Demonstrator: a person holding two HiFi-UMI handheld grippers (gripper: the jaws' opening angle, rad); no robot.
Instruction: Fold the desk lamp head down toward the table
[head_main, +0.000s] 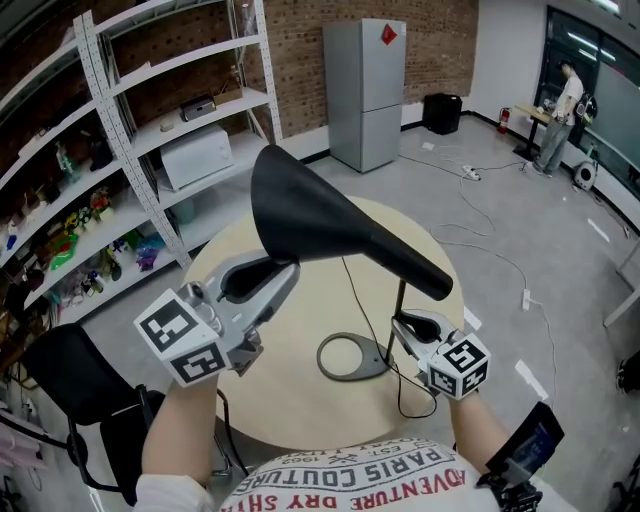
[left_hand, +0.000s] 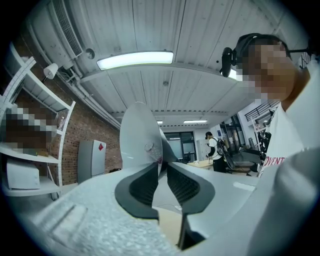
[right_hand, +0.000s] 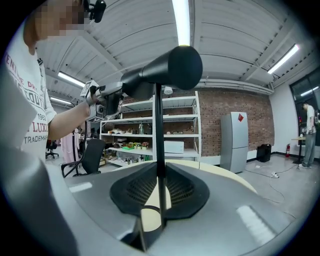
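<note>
A black desk lamp stands on the round beige table (head_main: 290, 385). Its cone-shaped head (head_main: 330, 225) is raised and tilts up to the left, above a thin upright stem (head_main: 401, 300) and a ring base (head_main: 352, 357). My left gripper (head_main: 280, 268) is at the head's wide rim. In the left gripper view the pale inside of the head (left_hand: 140, 137) runs down between the left gripper's (left_hand: 162, 167) pads, which pinch its edge. My right gripper (head_main: 403, 322) is low on the stem. In the right gripper view the stem (right_hand: 158, 130) passes between the right gripper's (right_hand: 160, 175) closed pads, with the head (right_hand: 170, 70) above.
The lamp's black cord (head_main: 352, 295) trails across the table and off its near edge. White shelving (head_main: 150, 130) stands at the left, and a grey fridge (head_main: 366, 90) behind the table. A black chair (head_main: 80, 390) is at the near left. A person (head_main: 560, 110) stands far right.
</note>
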